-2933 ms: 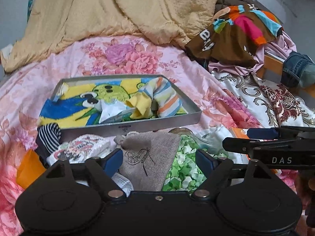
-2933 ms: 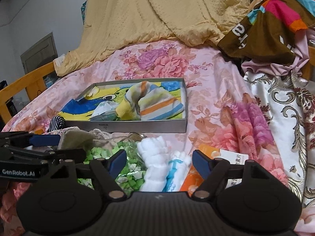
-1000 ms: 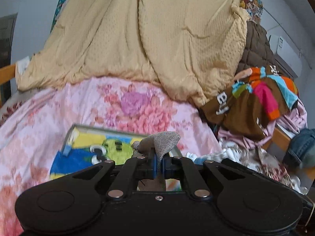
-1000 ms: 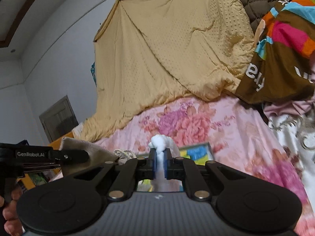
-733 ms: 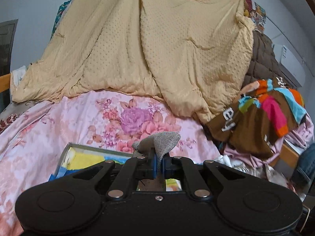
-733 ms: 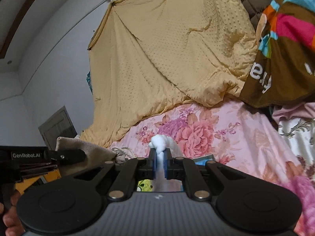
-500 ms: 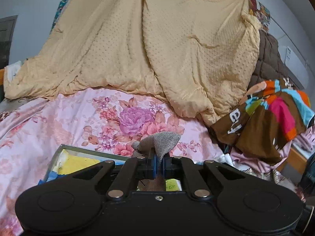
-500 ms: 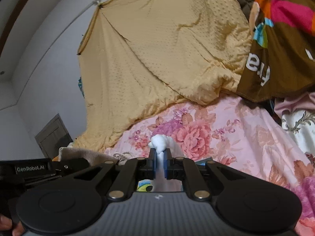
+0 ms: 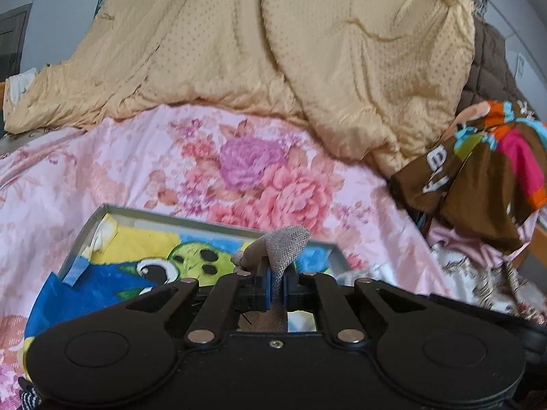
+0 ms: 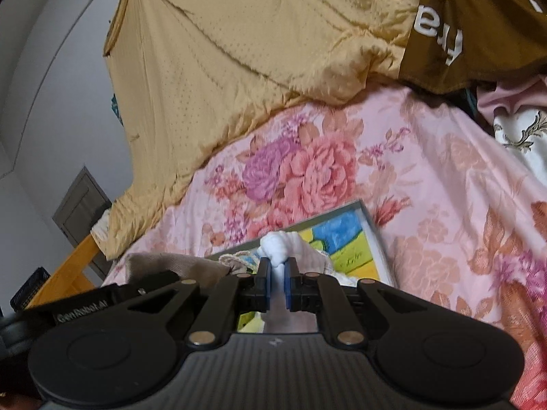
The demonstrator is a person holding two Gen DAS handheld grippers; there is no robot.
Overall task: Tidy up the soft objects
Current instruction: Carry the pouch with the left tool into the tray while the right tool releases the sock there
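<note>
Above grey tray (image 9: 143, 214), left tool (image 9: 277, 285) gripping grey sock (image 9: 283, 246), right tool (image 10: 277, 282) gripping white sock (image 10: 280, 247)

I can read "GenRobot.AI" in white on the black arm of the left gripper (image 10: 82, 307), low at the left in my right cam, a bit blurry. The brown cloth (image 10: 478, 27) at the top right edge has big white letters, "fra" I think. In my left cam the same cloth (image 9: 478, 188) shows "ey".
</note>
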